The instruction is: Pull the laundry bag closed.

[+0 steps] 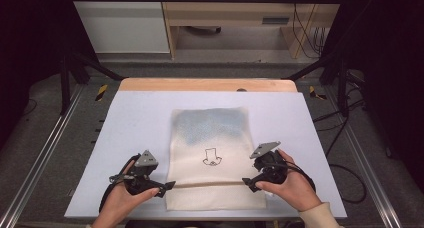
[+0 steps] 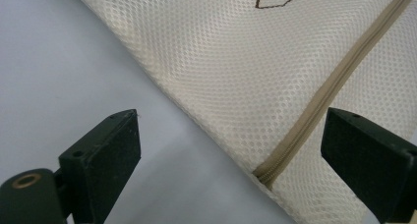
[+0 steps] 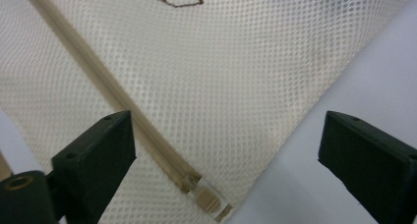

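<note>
A cream mesh bag (image 1: 212,138) lies flat on the white table cover (image 1: 135,118). It has a small dark drawing at its middle and a bluish patch showing through its far end. A tan zipper (image 1: 210,184) runs across the bag near its front. My left gripper (image 1: 167,188) sits at the zipper's left end, jaws open and apart from the mesh (image 2: 236,62), with the zipper (image 2: 324,94) running between them. My right gripper (image 1: 248,184) is at the right end, also open over the bag (image 3: 236,71). The zipper pull (image 3: 209,202) lies between its jaws, untouched.
The table's wooden far edge (image 1: 207,84) borders the white cover. Metal rails (image 1: 45,153) run along both sides below table level. Black cables (image 1: 345,173) trail on the floor at the right. A pale cabinet (image 1: 225,13) stands beyond the table.
</note>
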Available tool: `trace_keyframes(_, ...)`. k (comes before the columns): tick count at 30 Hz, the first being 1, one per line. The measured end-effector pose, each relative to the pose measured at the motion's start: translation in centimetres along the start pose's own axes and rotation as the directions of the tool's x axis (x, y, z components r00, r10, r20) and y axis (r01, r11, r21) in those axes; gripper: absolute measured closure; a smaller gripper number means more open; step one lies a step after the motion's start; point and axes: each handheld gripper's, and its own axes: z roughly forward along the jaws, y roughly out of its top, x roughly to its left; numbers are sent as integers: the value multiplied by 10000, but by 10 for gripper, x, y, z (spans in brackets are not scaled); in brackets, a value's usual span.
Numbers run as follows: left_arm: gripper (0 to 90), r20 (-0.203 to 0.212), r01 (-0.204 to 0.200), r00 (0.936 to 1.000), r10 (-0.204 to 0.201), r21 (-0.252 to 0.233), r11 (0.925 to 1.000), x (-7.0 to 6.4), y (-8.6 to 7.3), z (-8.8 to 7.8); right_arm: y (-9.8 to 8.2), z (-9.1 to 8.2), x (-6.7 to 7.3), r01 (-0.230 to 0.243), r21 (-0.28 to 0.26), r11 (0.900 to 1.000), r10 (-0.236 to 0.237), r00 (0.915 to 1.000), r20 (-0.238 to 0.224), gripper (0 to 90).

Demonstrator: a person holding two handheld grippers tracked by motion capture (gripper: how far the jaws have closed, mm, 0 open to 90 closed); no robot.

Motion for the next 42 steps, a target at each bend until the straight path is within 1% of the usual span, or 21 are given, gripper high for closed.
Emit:
trace_keyframes(3, 66, -6, 6, 10000, -6, 174, 9998, 4, 7, -3, 8, 1, 0, -36, -199, 9998, 39, 9998, 177, 70)
trace_keyframes(6, 66, -131, -103, 9999, 108, 312, 9995, 7, 13, -5, 11, 1, 0, -50, -230, 9997, 55, 9997, 218, 70)
trace_keyframes(7, 66, -178, -191, 9996, 198, 429, 9989, 8, 17, -6, 14, 0, 1, 51, -231, 9997, -45, 9996, 273, 75)
trace_keyframes(10, 67, -285, -221, 9993, 231, 360, 9991, 9, 21, -8, 20, 0, 2, 42, -348, 9994, -29, 9993, 360, 76)
trace_keyframes(14, 67, -208, -310, 9993, 315, 213, 9993, 11, 31, -13, 25, -1, 1, 30, -432, 9991, -11, 9991, 430, 77)
trace_keyframes(15, 67, -105, -343, 9993, 345, 127, 9993, 11, 36, -15, 26, -1, 1, -45, -451, 9990, 65, 9990, 448, 78)
trace_keyframes(21, 66, -230, -374, 9990, 374, 17, 9993, 15, 46, -21, 39, -5, 0, -132, -701, 9975, 184, 9971, 742, 82)
trace_keyframes(24, 63, -353, -328, 9988, 331, 111, 9994, 18, 47, -24, 42, -8, -2, -187, -820, 9965, 255, 9963, 822, 81)
trace_keyframes(25, 61, -472, -348, 9983, 353, 113, 9993, 21, 47, -25, 44, -11, -4, -277, -965, 9950, 363, 9953, 893, 81)
trace_keyframes(26, 61, -472, -348, 9983, 353, 113, 9993, 21, 47, -25, 44, -11, -4, -277, -965, 9950, 363, 9953, 893, 81)
trace_keyframes(27, 60, -516, -303, 9982, 308, 91, 9995, 23, 46, -26, 45, -14, -6, -399, -1108, 9930, 507, 9940, 969, 78)
trace_keyframes(29, 60, -619, -296, 9976, 308, 197, 9994, 26, 45, -27, 45, -16, -8, -497, -1197, 9916, 624, 9926, 1042, 77)
trace_keyframes(30, 60, -677, -230, 9974, 240, 148, 9996, 27, 44, -28, 45, -16, -8, -497, -1197, 9916, 624, 9926, 1042, 77)
trace_keyframes(31, 60, -831, -194, 9963, 211, 213, 9996, 31, 42, -30, 44, -18, -10, -619, -1306, 9895, 761, 9914, 1066, 77)
trace_keyframes(32, 60, -831, -194, 9963, 211, 213, 9996, 31, 42, -30, 44, -18, -10, -619, -1306, 9895, 761, 9914, 1066, 77)
trace_keyframes(34, 60, -930, -97, 9956, 117, 215, 9997, 36, 39, -33, 43, -21, -13, -751, -1344, 9881, 906, 9894, 1131, 73)
trace_keyframes(35, 60, -991, -82, 9950, 103, 222, 9997, 38, 38, -35, 40, -23, -16, -910, -1435, 9855, 1086, 9869, 1195, 74)
trace_keyframes(36, 60, -1076, -53, 9942, 77, 226, 9997, 40, 37, -37, 40, -23, -16, -910, -1435, 9855, 1086, 9869, 1195, 74)
trace_keyframes(38, 60, -1212, 30, 9926, -3, 224, 9997, 45, 34, -40, 37, -26, -20, -1157, -1531, 9814, 1354, 9828, 1255, 73)
trace_keyframes(41, 61, -1463, 75, 9892, -43, 212, 9997, 52, 29, -46, 28, -33, -27, -1345, -1594, 9780, 1565, 9785, 1346, 74)
trace_keyframes(42, 61, -1546, 101, 9880, -75, 160, 9998, 54, 27, -47, 28, -33, -27, -1345, -1594, 9780, 1565, 9785, 1346, 74)
